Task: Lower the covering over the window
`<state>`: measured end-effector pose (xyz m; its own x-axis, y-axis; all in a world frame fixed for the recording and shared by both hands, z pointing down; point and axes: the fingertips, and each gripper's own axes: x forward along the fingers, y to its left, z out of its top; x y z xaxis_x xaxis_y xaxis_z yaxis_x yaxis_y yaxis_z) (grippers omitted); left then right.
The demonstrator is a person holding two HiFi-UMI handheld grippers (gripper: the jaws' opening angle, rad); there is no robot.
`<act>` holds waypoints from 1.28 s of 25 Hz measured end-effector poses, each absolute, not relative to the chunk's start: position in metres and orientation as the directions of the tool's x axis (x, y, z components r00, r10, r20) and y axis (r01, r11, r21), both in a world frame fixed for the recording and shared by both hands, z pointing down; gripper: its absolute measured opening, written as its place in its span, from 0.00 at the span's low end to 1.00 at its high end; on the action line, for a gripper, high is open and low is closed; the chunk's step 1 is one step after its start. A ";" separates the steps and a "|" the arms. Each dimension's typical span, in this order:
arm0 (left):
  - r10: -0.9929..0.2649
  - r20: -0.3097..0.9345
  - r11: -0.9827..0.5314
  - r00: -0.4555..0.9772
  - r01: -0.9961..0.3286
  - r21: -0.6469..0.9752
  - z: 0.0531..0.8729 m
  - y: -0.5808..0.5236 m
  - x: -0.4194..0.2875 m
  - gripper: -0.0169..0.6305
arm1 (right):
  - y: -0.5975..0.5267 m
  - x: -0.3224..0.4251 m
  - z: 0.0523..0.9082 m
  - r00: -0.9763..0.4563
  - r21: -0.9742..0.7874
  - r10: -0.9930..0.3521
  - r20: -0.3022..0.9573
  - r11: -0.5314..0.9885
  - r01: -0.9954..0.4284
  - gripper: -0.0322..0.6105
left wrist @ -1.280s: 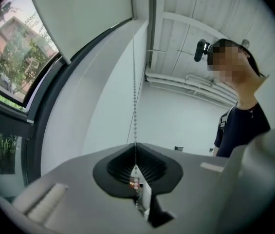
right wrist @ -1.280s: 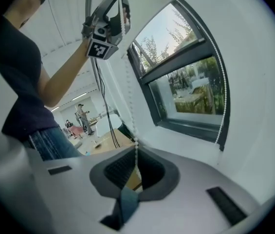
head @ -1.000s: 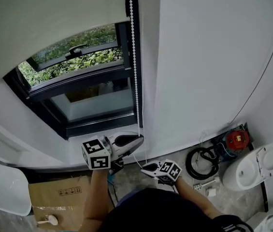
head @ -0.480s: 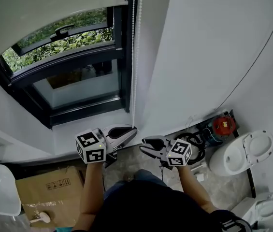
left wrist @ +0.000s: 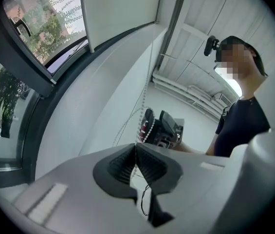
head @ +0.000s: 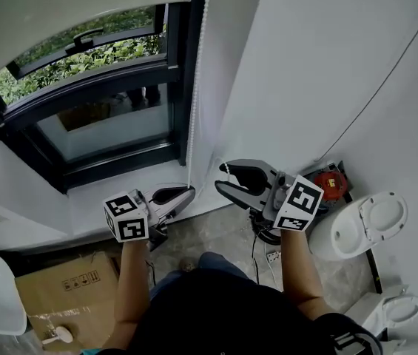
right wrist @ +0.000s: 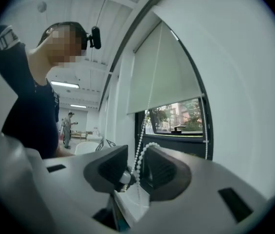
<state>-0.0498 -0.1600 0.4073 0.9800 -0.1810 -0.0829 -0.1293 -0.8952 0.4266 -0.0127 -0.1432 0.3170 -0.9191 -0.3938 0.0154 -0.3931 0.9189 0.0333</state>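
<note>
Left claw (head: 190, 191) is pinched shut on the bead chain (head: 195, 87); right claw (head: 221, 177), held higher, gapes.

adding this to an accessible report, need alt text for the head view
Seen from above, the left claw is shut on the white beaded pull cord beside a dark-framed window, while the open right claw hovers close beside that cord. A pale roller blind covers only the window's top.

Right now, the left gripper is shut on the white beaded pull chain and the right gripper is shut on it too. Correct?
No. The right gripper is open: the right gripper view shows its fingers apart, the white beaded pull chain passing between them, not pinched. The left gripper is shut on it.
</note>
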 end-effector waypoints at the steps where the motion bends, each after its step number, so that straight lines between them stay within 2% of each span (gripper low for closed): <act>1: -0.174 -0.084 -0.898 0.981 -0.123 0.423 0.408 -0.160 -0.048 0.05 | -0.144 -0.014 0.314 -0.913 0.075 -0.405 0.052 0.913 -0.401 0.21; 4: -0.169 -0.086 -0.897 0.982 -0.117 0.426 0.408 -0.160 -0.046 0.05 | -0.148 -0.014 0.300 -0.880 0.201 -0.455 0.137 0.882 -0.425 0.21; 8: -0.163 -0.092 -0.897 0.982 -0.108 0.429 0.407 -0.161 -0.043 0.05 | -0.153 -0.025 0.273 -0.862 0.299 -0.479 0.165 0.857 -0.419 0.21; 12: -0.158 -0.090 -0.898 0.983 -0.105 0.426 0.408 -0.160 -0.041 0.05 | -0.152 -0.032 0.258 -0.820 0.400 -0.510 0.259 0.829 -0.390 0.21; 17: -0.160 -0.077 -0.901 0.984 -0.114 0.419 0.409 -0.163 -0.040 0.05 | -0.157 -0.017 0.253 -0.687 0.561 -0.611 0.394 0.752 -0.346 0.21; 21: -0.157 -0.074 -0.901 0.985 -0.112 0.418 0.409 -0.163 -0.036 0.05 | -0.161 0.007 0.256 -0.558 0.625 -0.694 0.455 0.695 -0.355 0.21; 23: -0.153 -0.074 -0.901 0.985 -0.108 0.419 0.409 -0.163 -0.034 0.05 | -0.165 0.015 0.254 -0.538 0.631 -0.718 0.441 0.675 -0.384 0.21; 25: -0.146 -0.071 -0.902 0.987 -0.103 0.420 0.410 -0.164 -0.031 0.05 | -0.166 0.013 0.248 -0.582 0.591 -0.710 0.397 0.682 -0.430 0.21; 28: -0.133 -0.071 -0.901 0.989 -0.091 0.424 0.410 -0.164 -0.025 0.05 | -0.168 0.002 0.245 -0.683 0.462 -0.648 0.337 0.746 -0.479 0.21; 32: -0.126 -0.069 -0.899 0.990 -0.085 0.430 0.410 -0.165 -0.016 0.05 | -0.180 -0.009 0.263 -0.744 0.349 -0.575 0.340 0.812 -0.468 0.21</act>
<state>-0.0165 -0.1647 0.4102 0.9896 -0.1263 -0.0687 -0.0849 -0.8987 0.4302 -0.0089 -0.1801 0.2632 -0.7439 -0.5752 0.3402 -0.4684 0.8119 0.3486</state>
